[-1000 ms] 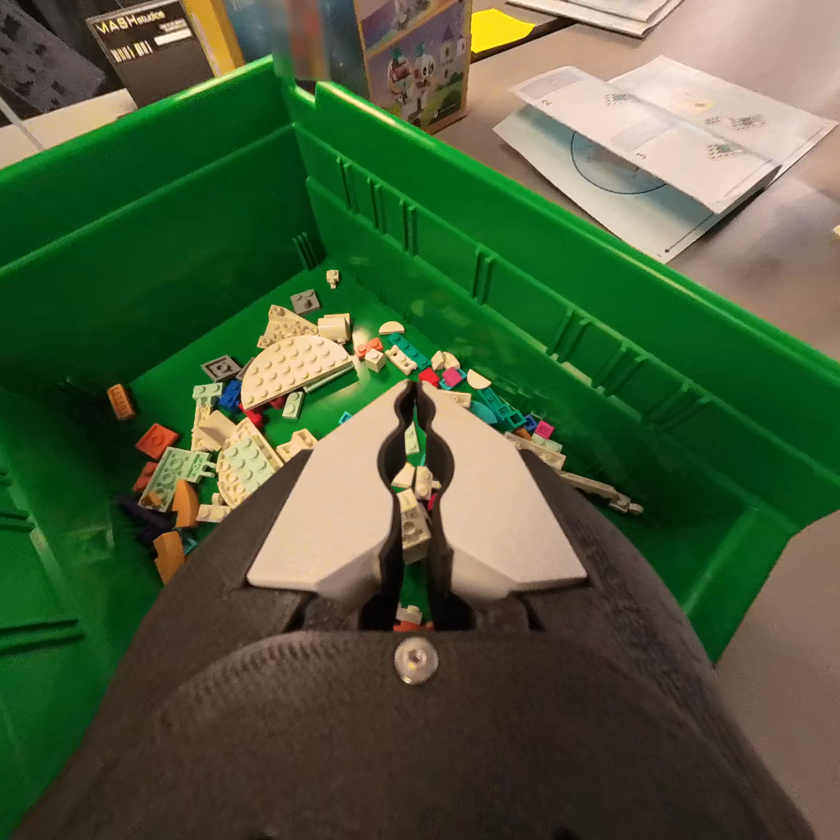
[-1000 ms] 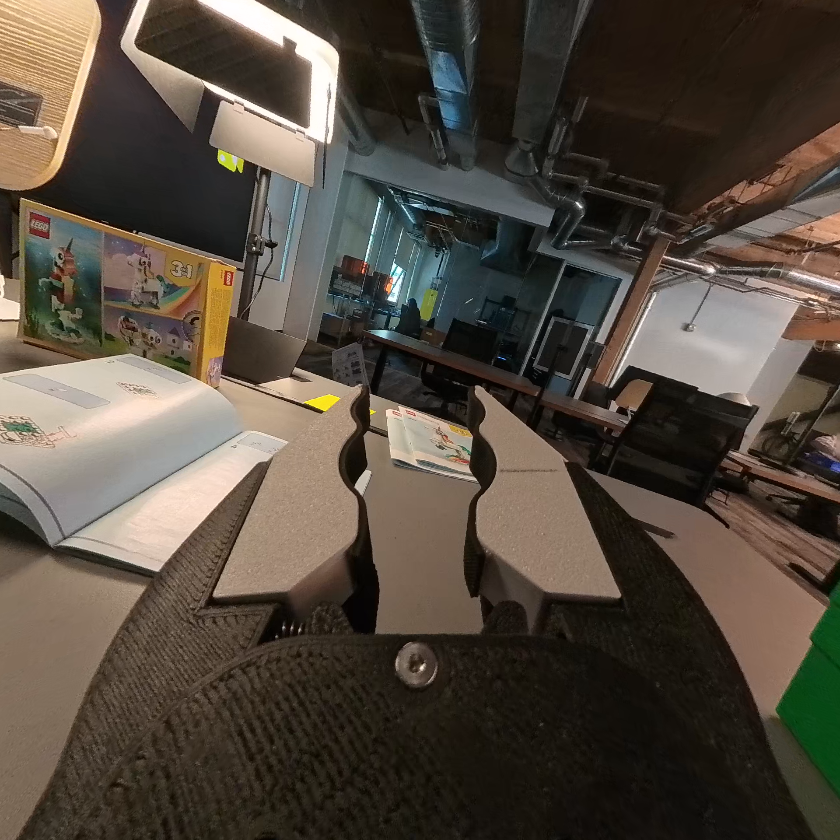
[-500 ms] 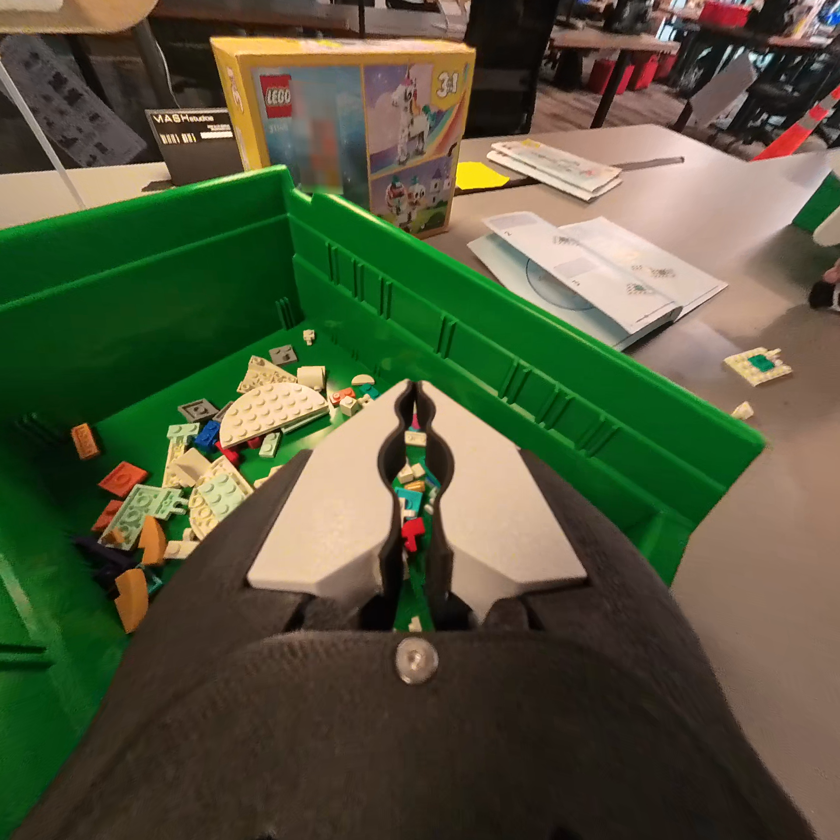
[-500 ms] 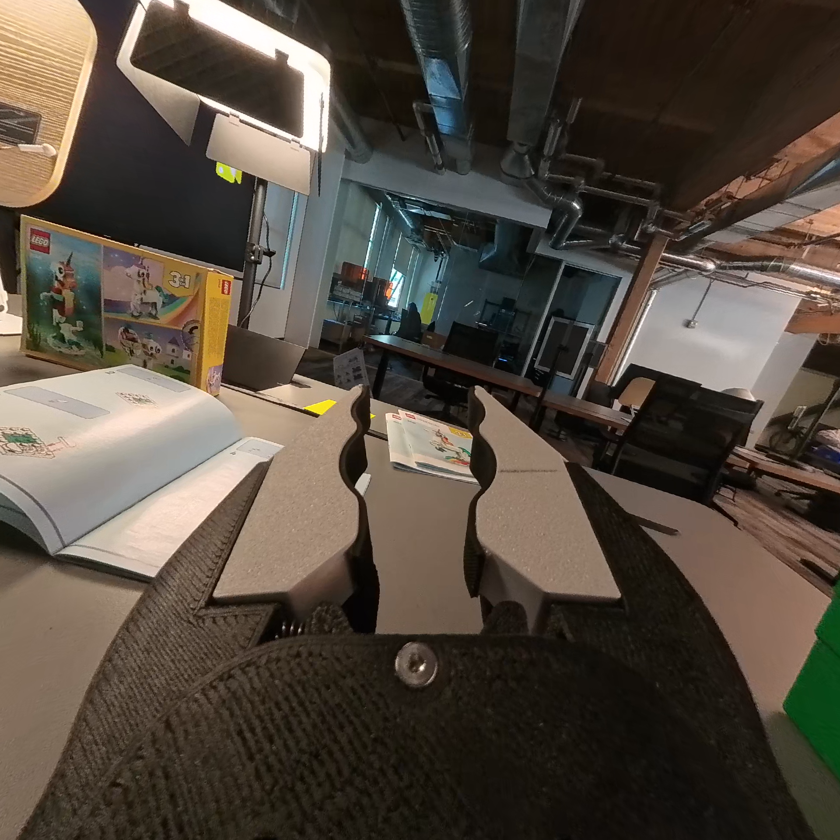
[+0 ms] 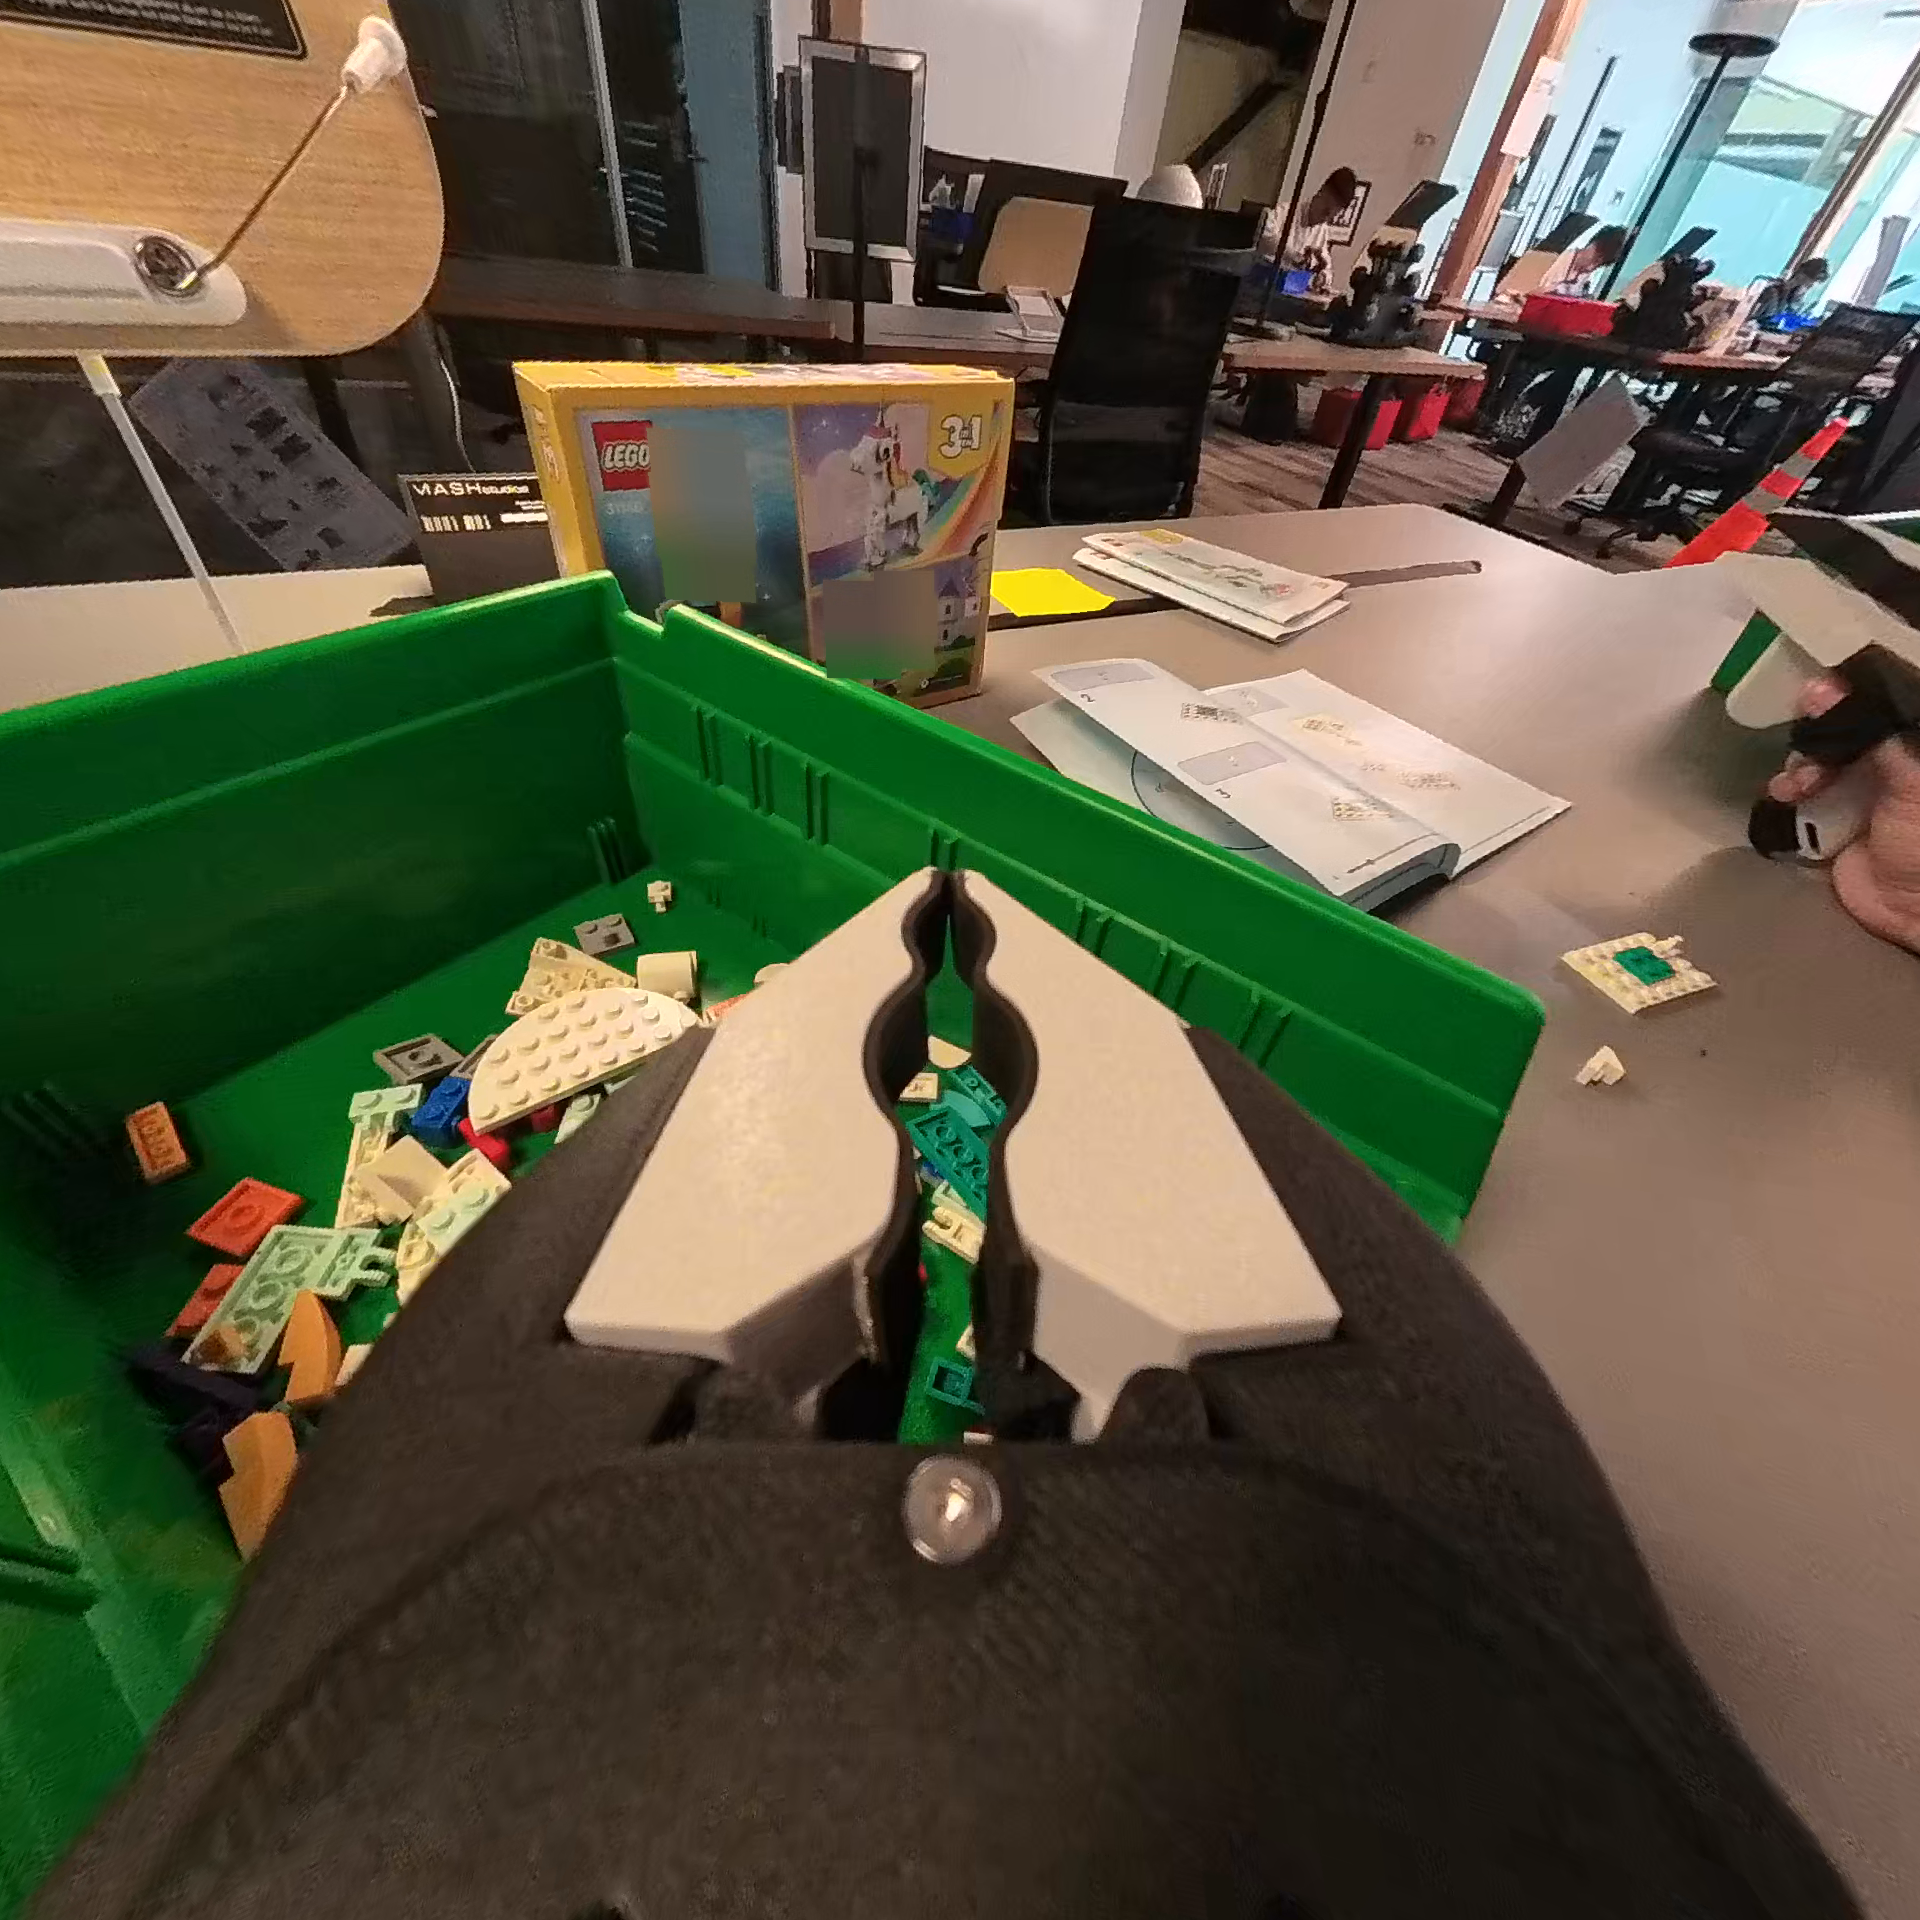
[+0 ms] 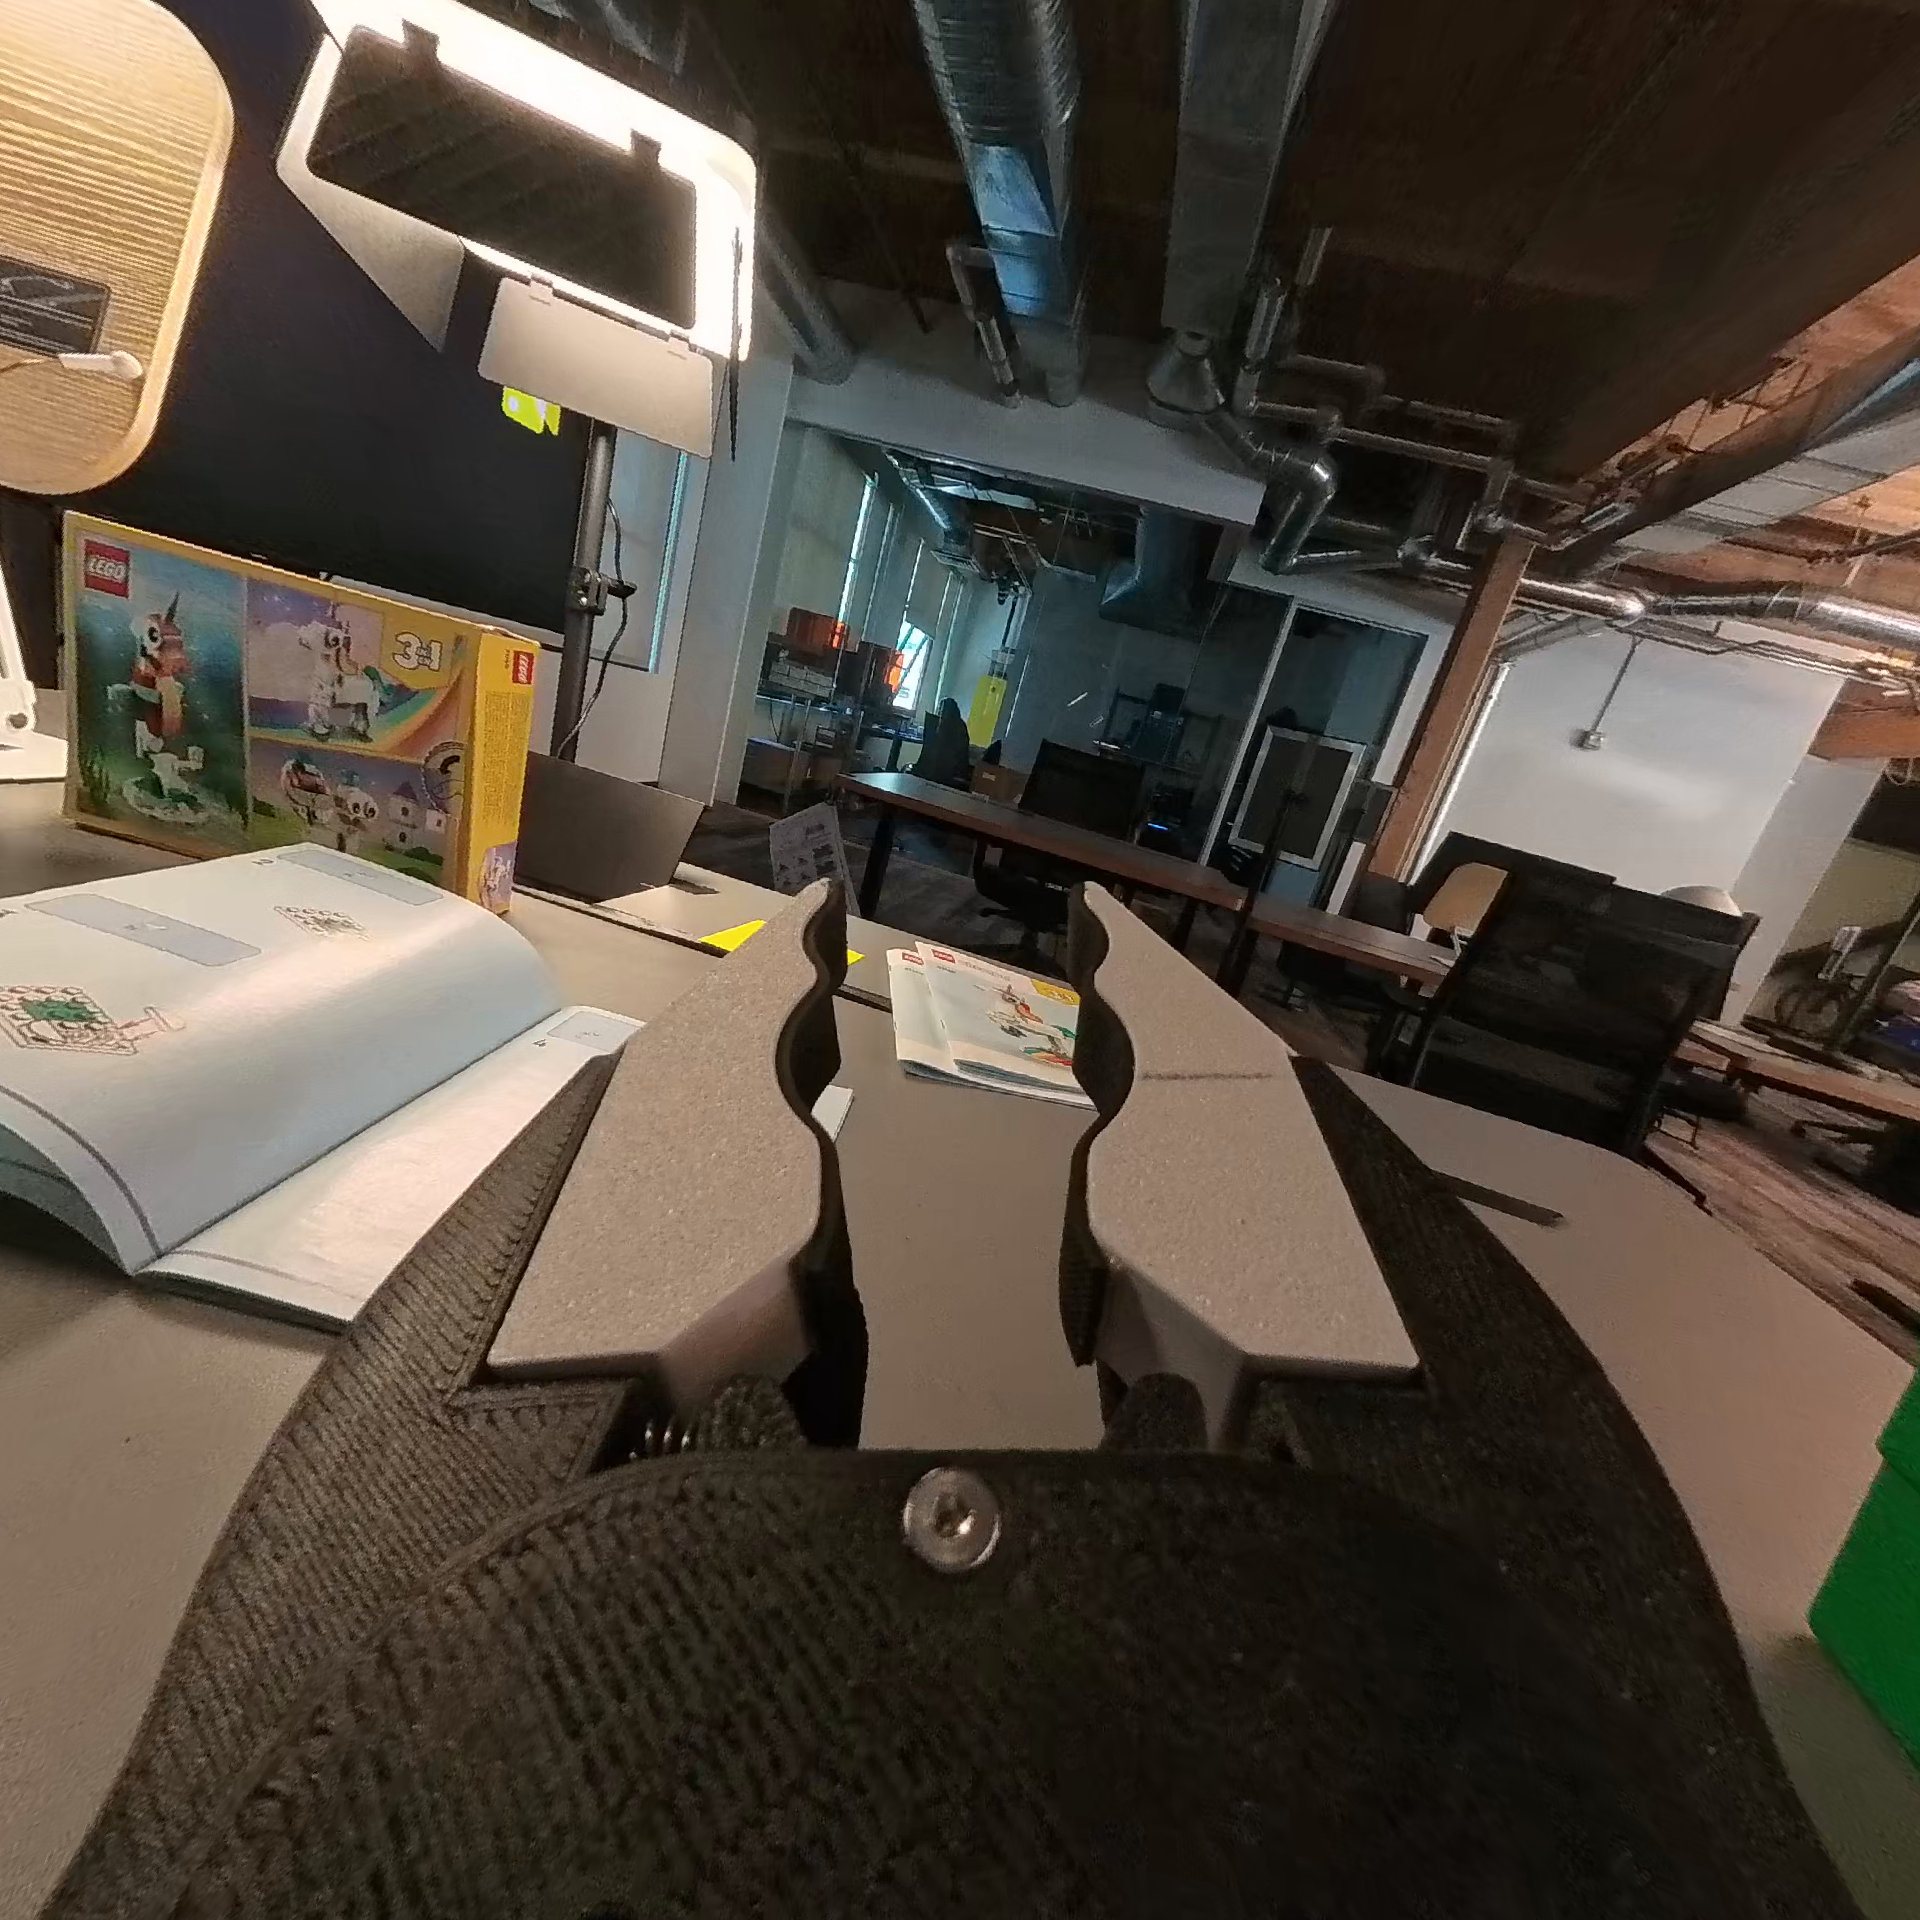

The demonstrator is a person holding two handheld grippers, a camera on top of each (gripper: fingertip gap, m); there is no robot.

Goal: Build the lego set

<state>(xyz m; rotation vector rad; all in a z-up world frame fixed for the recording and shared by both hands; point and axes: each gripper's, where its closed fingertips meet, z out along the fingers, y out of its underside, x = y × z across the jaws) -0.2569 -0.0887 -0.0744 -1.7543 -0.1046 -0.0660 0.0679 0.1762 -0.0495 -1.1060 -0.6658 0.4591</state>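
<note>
Clearly the build is barely starting: most loose bricks (image 5: 499,1101) are lying in the green bin (image 5: 1039,831) at nine o'clock, one small plate assembly (image 5: 1640,971) sitting on the desk (image 5: 1662,1299) at three o'clock. Left claw (image 5: 951,914) is hanging closed, seemingly empty; right claw (image 6: 951,914) is gaping apart.

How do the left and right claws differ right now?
The left claw has its tips together with nothing visible between them; the right claw stands open with a clear gap. The left claw hangs above the green bin of loose bricks; the right claw sits low over the bare grey table, pointing toward the closed booklets. Both have the same grey wavy-edged fingers on a black body.
</note>
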